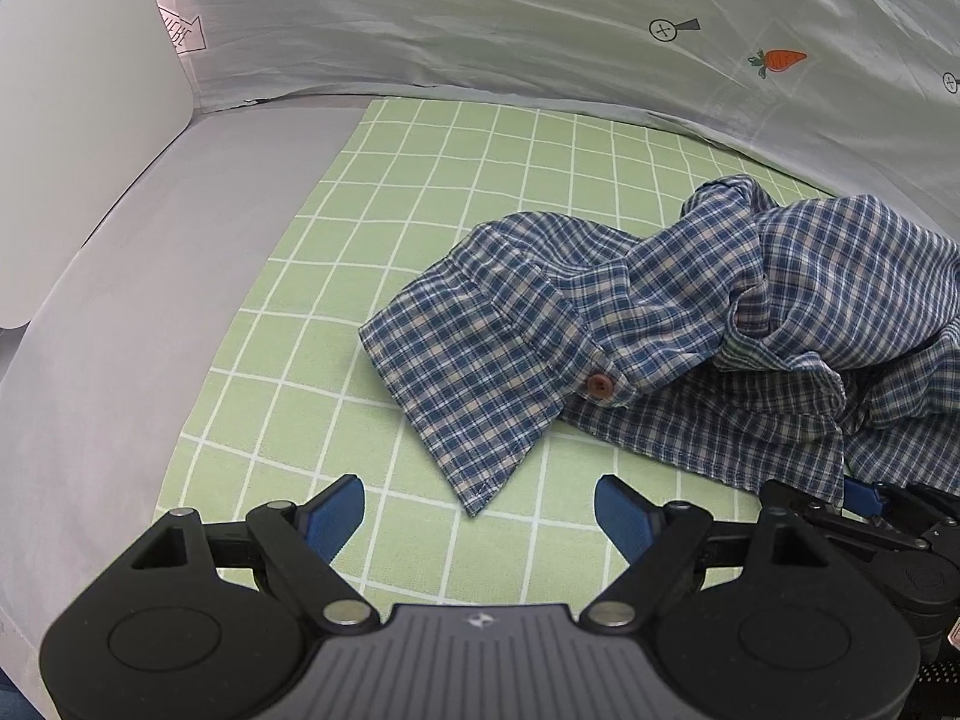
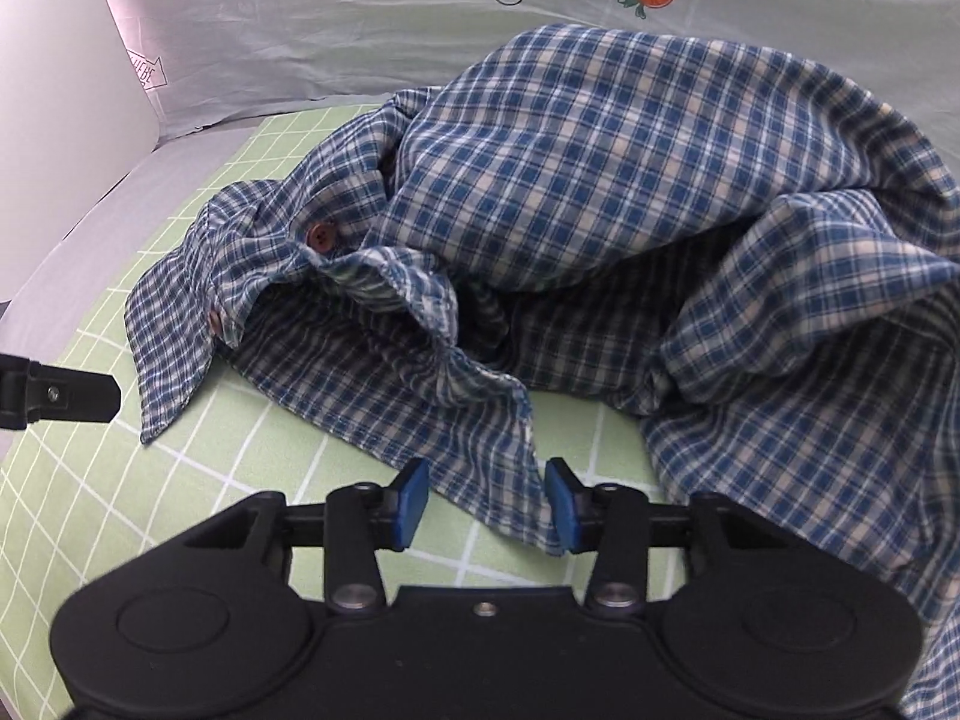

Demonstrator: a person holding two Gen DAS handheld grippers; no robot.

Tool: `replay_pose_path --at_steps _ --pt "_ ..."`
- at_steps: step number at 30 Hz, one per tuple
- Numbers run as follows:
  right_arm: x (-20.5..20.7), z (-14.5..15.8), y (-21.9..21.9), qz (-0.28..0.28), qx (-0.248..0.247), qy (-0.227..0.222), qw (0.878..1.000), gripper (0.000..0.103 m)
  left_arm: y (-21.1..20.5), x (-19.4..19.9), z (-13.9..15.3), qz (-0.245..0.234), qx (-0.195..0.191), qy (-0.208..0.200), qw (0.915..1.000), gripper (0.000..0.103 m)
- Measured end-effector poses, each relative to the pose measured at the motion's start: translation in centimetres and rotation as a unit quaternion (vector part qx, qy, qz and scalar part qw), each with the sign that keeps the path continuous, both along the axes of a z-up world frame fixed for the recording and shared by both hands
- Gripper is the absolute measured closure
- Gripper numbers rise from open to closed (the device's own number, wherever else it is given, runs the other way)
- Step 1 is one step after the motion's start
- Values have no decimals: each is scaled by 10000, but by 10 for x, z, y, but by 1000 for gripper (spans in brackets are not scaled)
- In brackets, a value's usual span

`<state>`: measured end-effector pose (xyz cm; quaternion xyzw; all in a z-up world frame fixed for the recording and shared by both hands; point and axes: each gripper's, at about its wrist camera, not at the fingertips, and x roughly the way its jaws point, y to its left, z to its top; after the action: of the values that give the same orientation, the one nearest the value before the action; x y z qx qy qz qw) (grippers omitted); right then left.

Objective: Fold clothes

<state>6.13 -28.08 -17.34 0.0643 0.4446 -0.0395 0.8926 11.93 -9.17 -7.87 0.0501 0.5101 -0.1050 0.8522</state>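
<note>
A blue and white plaid shirt (image 1: 690, 324) lies crumpled on a green grid cloth (image 1: 360, 300); it fills the right wrist view (image 2: 600, 210). A brown button (image 1: 600, 385) shows on its cuff. My left gripper (image 1: 480, 510) is open and empty, just in front of the cuff's corner. My right gripper (image 2: 486, 498) is open with the shirt's hem edge lying between its blue pads (image 2: 414, 495). The right gripper also shows at the right edge of the left wrist view (image 1: 864, 495). A tip of the left gripper shows at the left edge of the right wrist view (image 2: 72, 399).
A pale sheet with a carrot print (image 1: 780, 60) hangs behind the table. A white board (image 1: 78, 150) stands at the left. Grey table surface (image 1: 150, 312) borders the green cloth on the left.
</note>
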Motion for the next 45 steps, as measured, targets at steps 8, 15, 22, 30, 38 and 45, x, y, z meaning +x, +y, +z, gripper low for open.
replay_pose_path --at_steps 8,15,22,30,38,45 --pt "20 32 -21 43 134 -495 9987 97 0 15 -7 225 -154 76 9996 18" --pt "95 109 -76 -294 -33 -1624 9863 98 1 38 -6 466 -218 43 9987 19" --pt "197 123 -145 -1382 -507 -1524 9773 96 -8 58 -9 494 -180 42 9986 19" --pt "155 84 -162 -1802 -420 -960 9780 52 -16 63 -19 427 -74 182 9989 19" --pt "71 65 -135 -1670 -739 -754 9803 23 -28 50 -9 135 -70 90 9998 19" --pt "27 21 -114 -1509 -836 31 9850 13 -31 27 5 -73 -96 -60 9999 19"
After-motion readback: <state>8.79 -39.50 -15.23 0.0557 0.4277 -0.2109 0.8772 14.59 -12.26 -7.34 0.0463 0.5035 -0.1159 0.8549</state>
